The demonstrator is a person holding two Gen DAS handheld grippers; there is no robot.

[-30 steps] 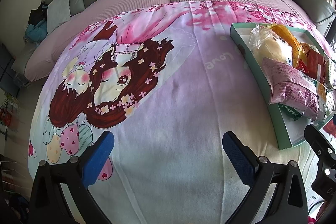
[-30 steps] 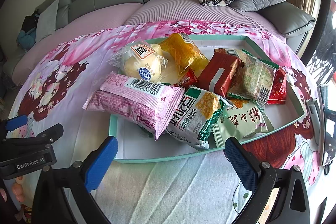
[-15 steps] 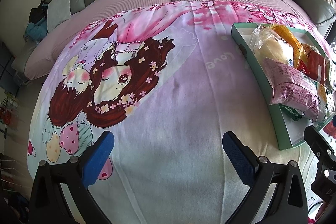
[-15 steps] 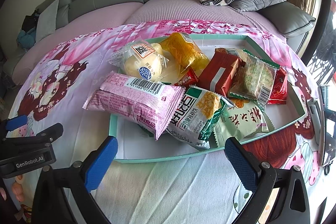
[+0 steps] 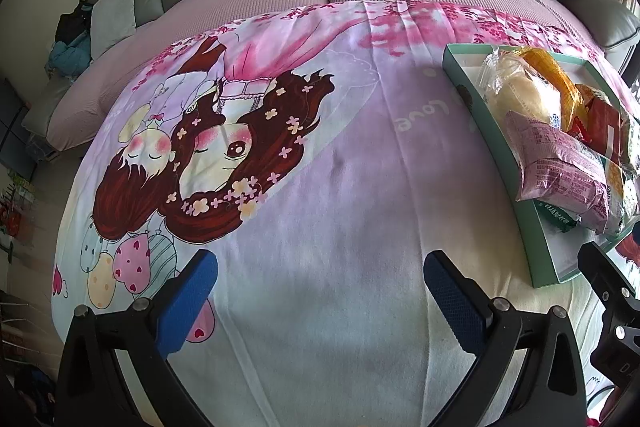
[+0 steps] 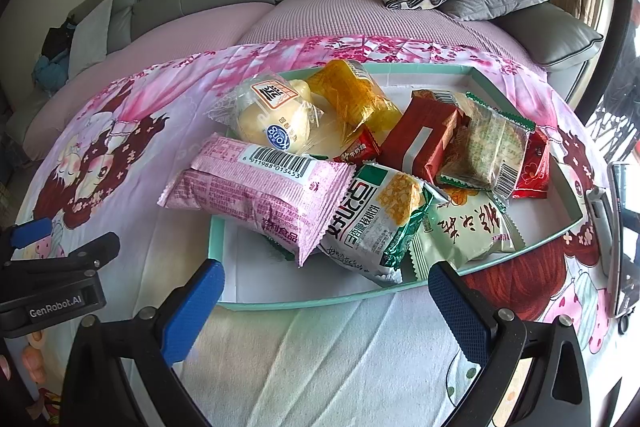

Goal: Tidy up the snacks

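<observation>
The right claw (image 6: 326,301) hangs wide apart with nothing between its blue pads (image 6: 192,311), just short of the near rim of a mint-green tray (image 6: 280,305). The tray lies on a cartoon-printed pink cloth (image 6: 132,131) and holds a heap of snacks: a pink barcoded packet (image 6: 256,191) jutting over the left rim, a clear-wrapped pale bun (image 6: 276,119) behind it, an orange bag (image 6: 352,95), a red packet (image 6: 424,143), and a green-and-white packet (image 6: 376,223) (its corner tucked under the pink one). At far left the left claw (image 6: 52,267) shows side-on.
</observation>
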